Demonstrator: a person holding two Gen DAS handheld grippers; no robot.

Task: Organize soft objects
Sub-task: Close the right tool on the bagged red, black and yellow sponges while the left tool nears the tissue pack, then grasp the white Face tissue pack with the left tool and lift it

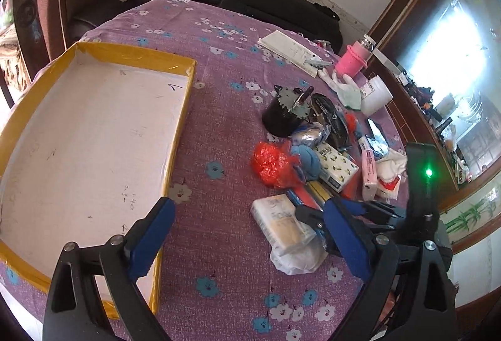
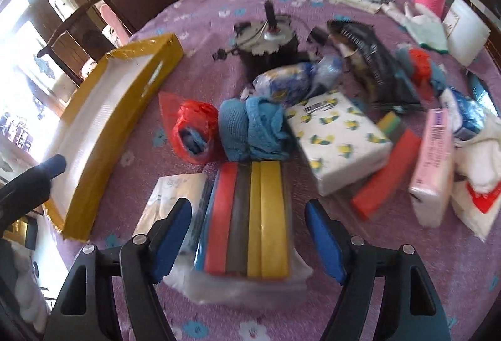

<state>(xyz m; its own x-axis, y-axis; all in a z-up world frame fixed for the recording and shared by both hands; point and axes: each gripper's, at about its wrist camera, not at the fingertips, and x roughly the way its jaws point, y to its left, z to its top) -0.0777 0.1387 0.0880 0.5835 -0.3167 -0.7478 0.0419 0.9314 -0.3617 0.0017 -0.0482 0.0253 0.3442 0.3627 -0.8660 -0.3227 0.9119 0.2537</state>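
While the right gripper stands wide astride the wrapped sponge pack on the table, nothing is yet grasped; next: close, carry to yellow-rimmed tray. Left gripper: wide, empty, beside the tray.

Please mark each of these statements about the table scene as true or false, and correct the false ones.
1. The yellow-rimmed tray already holds several soft items. False: nothing lies in it.
2. The right gripper is open, with the pack of coloured sponges between its fingers. True.
3. The left gripper is shut on the red plastic bag. False: it is open and holds nothing.
4. The lemon-print tissue pack lies right of the blue cloth in the right wrist view. True.
5. The pink cup lies on its side in the tray. False: it stands on the table's far side.
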